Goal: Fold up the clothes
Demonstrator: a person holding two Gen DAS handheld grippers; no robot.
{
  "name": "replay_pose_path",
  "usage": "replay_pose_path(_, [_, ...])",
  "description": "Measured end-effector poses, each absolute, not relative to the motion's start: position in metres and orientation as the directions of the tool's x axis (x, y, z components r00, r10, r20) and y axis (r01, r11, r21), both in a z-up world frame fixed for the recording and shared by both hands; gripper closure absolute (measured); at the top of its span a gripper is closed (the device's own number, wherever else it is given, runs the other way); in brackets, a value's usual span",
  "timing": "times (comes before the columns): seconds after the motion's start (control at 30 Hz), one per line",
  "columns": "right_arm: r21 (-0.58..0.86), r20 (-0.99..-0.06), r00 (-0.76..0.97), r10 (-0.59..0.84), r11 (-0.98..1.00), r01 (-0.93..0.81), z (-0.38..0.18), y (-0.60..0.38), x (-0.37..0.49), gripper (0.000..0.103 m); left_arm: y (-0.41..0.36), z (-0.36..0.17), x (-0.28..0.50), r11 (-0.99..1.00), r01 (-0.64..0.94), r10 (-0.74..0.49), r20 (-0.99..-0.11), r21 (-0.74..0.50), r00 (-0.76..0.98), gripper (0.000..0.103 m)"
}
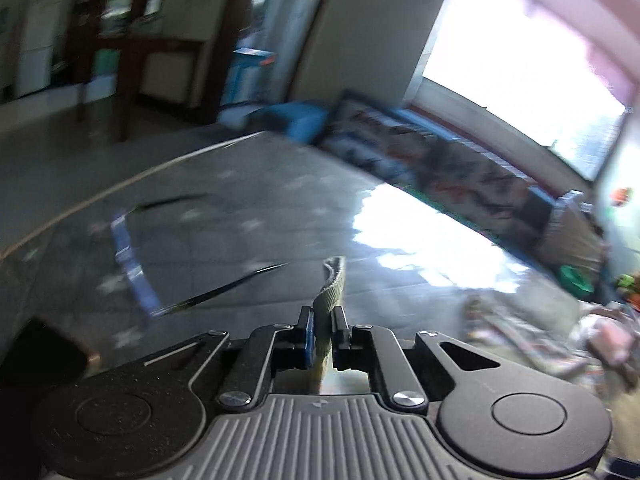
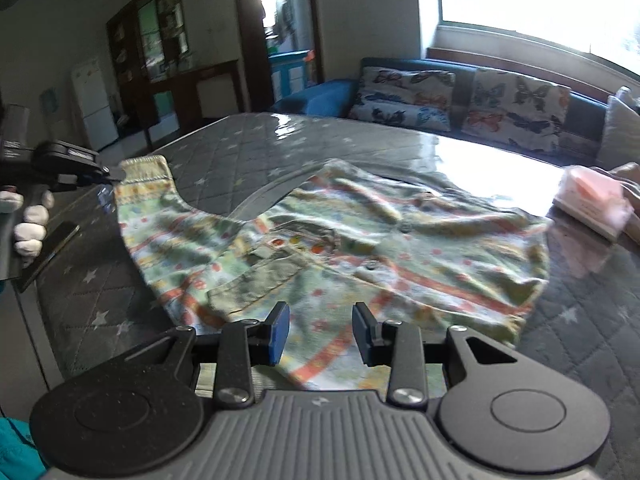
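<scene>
A small patterned shirt (image 2: 320, 248), pale green with orange stripes, lies spread on the grey star-quilted table (image 2: 248, 136). My left gripper (image 1: 323, 320) is shut on the olive cuff (image 1: 330, 288) of its sleeve; in the right wrist view that gripper (image 2: 108, 172) holds the sleeve end (image 2: 146, 168) lifted at the far left. My right gripper (image 2: 320, 332) is open and empty, just above the shirt's near hem. The left wrist view is blurred.
A sofa with butterfly cushions (image 2: 460, 100) runs along the window wall behind the table. A pink-and-white packet (image 2: 592, 196) lies at the table's right edge. A dark flat object (image 2: 48, 256) sits by the left edge. Dark cabinets (image 2: 168, 52) stand at the back left.
</scene>
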State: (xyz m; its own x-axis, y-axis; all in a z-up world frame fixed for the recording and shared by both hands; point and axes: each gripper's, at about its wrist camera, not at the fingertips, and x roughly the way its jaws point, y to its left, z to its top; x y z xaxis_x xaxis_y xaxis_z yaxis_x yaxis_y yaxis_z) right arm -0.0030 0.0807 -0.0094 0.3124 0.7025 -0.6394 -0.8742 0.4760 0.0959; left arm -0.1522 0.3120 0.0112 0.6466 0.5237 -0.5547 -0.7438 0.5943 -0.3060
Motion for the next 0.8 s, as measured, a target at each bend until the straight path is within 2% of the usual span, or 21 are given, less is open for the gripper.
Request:
replay_pose_path(0.23, [0.130,-0.596,0.380,0.708,0.551,-0.824,-0.006,0.044,0.010,0.069,0.235,0.059,-0.100,0.795,-0.523,0.360,-0.456,-0.307,0.814,0.094])
replay_pose_path(0.37, [0.144,-0.579,0.414,0.702,0.588,-0.796,-0.007,0.023,0.016,0.069,0.193,0.073,-0.069,0.868,-0.376,0.225,-0.419,-0.324,0.880,0.094])
replay_pose_path(0.53, [0.168,-0.573,0.446,0.688,0.631,-0.757,-0.010,-0.002,0.024,0.069,0.152,0.064,-0.029,0.915,-0.234,0.074,-0.435,-0.328,0.897,0.094])
replay_pose_path(0.8, [0.189,-0.577,0.469,0.669,0.668,-0.720,-0.016,-0.025,0.030,0.069,0.104,0.025,0.004,0.945,-0.122,-0.068,-0.547,-0.303,0.835,0.093])
